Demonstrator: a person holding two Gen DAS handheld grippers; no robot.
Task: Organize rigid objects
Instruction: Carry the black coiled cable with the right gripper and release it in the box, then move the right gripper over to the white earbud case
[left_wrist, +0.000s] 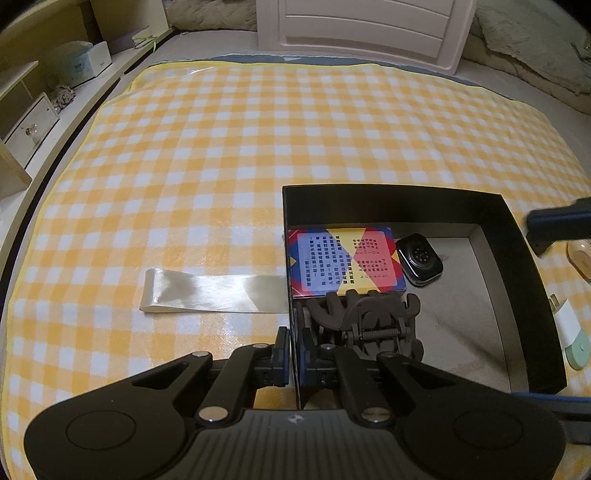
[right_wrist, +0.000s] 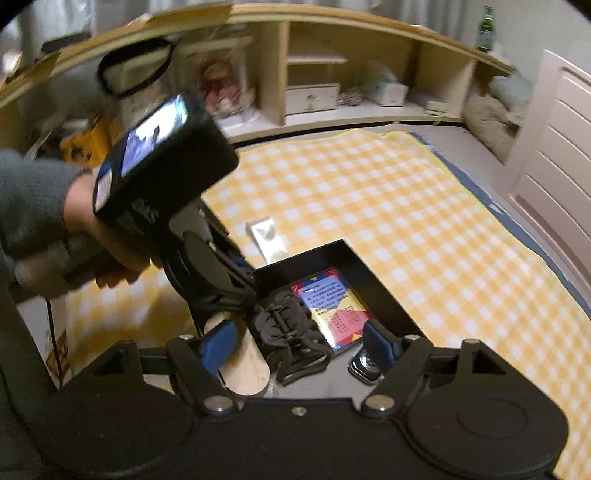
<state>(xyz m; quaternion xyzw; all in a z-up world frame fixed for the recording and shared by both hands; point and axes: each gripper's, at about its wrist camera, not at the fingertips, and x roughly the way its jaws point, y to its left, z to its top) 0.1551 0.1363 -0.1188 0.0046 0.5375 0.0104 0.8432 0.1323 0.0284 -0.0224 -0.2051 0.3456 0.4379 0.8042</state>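
At the black box (left_wrist: 291, 258), your left gripper (left_wrist: 293, 354) has its jaws clenched on the near wall. Your right gripper (right_wrist: 299, 347) hangs with jaws released, empty, over the hair claw (right_wrist: 284, 325); dip and you could snag it.

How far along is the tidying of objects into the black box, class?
Done: card box, smartwatch and hair claw lie inside the black box. In hand: left gripper pinches the box wall; right gripper is open, empty. Left: white charger and other small items outside.
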